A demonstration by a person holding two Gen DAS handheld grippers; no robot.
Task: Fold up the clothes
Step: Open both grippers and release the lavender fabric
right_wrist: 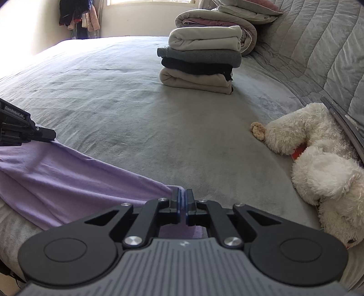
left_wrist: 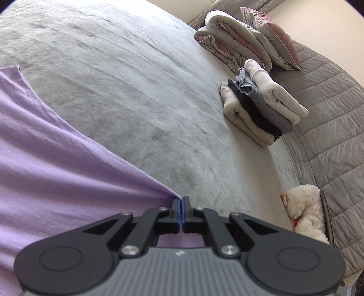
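On the grey bed [right_wrist: 159,127], each hand-held gripper, left [left_wrist: 181,201] and right [right_wrist: 182,193], pinches the lilac garment [right_wrist: 75,179] tight.

- A grey bedspread [right_wrist: 141,95] covered the bed, lightly wrinkled across its whole width.
- A fluffy white plush dog [right_wrist: 318,164] lay on its side at the near right, against the bed's edge, with something orange-red [right_wrist: 298,153] at its neck.
- A grey quilted headboard cover [right_wrist: 318,45] ran along the right side, behind the plush dog.
- A rolled grey and pink duvet [left_wrist: 229,41] sat at the far right of the bed.
- A pink and grey pillow [left_wrist: 273,36] leaned on the duvet, against the quilted cover.
- Dark and pink garments [right_wrist: 79,13] hung in the far left corner, beside a bright window [right_wrist: 147,2].
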